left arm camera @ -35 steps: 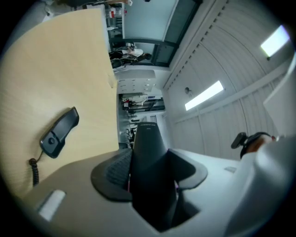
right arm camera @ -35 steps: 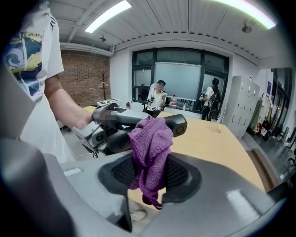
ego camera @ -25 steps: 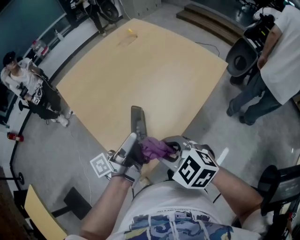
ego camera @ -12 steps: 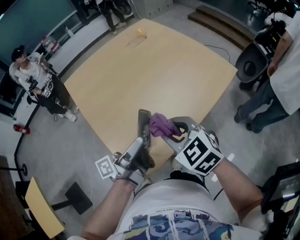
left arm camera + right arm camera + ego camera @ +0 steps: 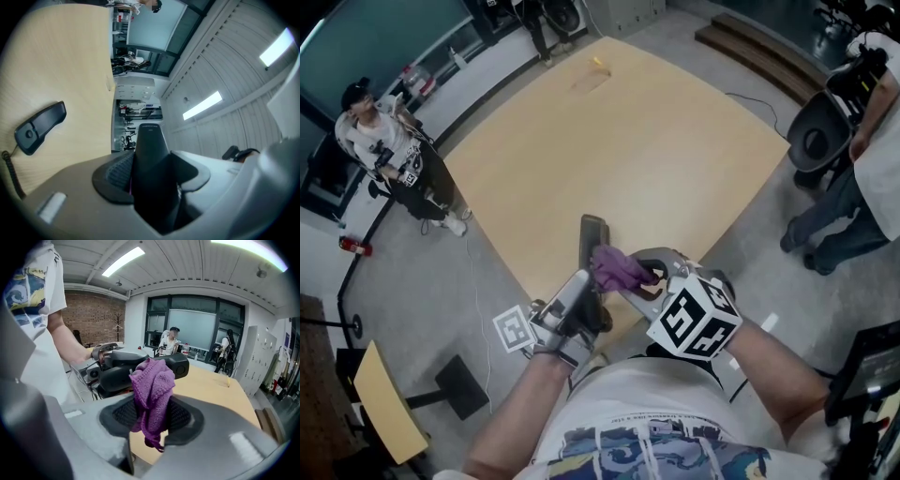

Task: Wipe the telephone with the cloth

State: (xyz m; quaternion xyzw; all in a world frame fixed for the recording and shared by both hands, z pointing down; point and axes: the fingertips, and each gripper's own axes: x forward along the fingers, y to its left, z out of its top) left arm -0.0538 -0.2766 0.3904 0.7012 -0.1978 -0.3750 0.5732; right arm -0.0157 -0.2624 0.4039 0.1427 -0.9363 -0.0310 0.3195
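Grey left gripper (image 5: 583,305), lower centre, has its fingers clamped on a dark slim telephone handset (image 5: 593,239) above the pale wooden bench (image 5: 628,141) edge; a purple knitted cloth (image 5: 617,267), pinched in the right gripper's (image 5: 645,279) fingers, touches it.

A tan desk (image 5: 619,141) stretches ahead of the left gripper (image 5: 584,298) and the right gripper (image 5: 645,278). Far left of the left gripper is a person in a cap (image 5: 389,150); far right of the right gripper stands another person (image 5: 881,131).
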